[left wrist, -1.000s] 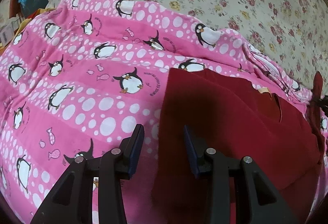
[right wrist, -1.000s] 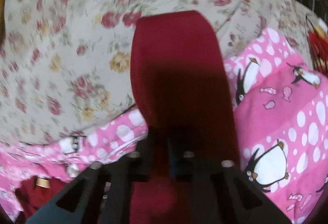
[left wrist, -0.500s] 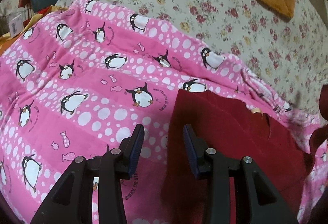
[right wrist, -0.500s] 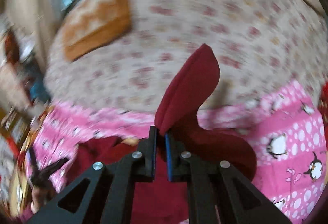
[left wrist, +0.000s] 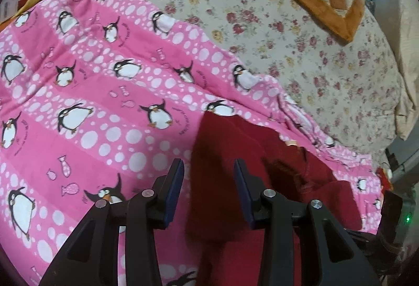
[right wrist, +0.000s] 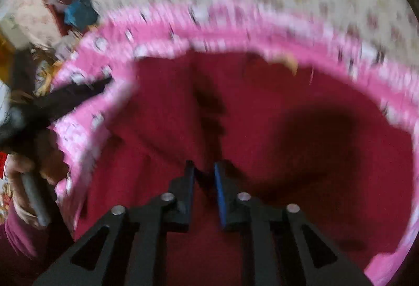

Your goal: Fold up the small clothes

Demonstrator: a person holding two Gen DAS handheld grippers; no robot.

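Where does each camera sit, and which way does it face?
Left wrist: on the left claw, facing down over the red garment on the penguin blanket; its open jaws show.
Right wrist: on the right claw, facing down at the garment, blurred; a hand holding the left claw shows.
Both share garment, blanket, floral sheet.

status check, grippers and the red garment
Left hand-held gripper open, empty. Right hand-held gripper just opening, nothing visibly pinched. Red garment partly folded on pink penguin blanket. No obstruction seen.

Dark red garment [left wrist: 235, 144] on pink penguin-print blanket [left wrist: 91, 92].
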